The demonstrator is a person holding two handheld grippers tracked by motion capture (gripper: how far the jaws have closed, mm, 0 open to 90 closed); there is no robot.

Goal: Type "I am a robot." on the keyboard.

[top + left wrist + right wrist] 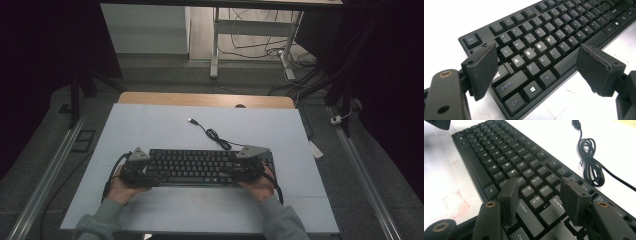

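Keyboard (200, 167), black, lies flat across the near middle of a white table (150, 125). Its cable (215, 135) trails away toward the far side, looped once, with the plug lying loose on the table. A person's hands hold one gripper at each end. Left gripper (536, 67) hovers over the keyboard's left end, jaws wide apart above the letter keys, gripping nothing. Right gripper (537, 195) sits low over the right end, jaws partly open, pads close to the keys, holding nothing.
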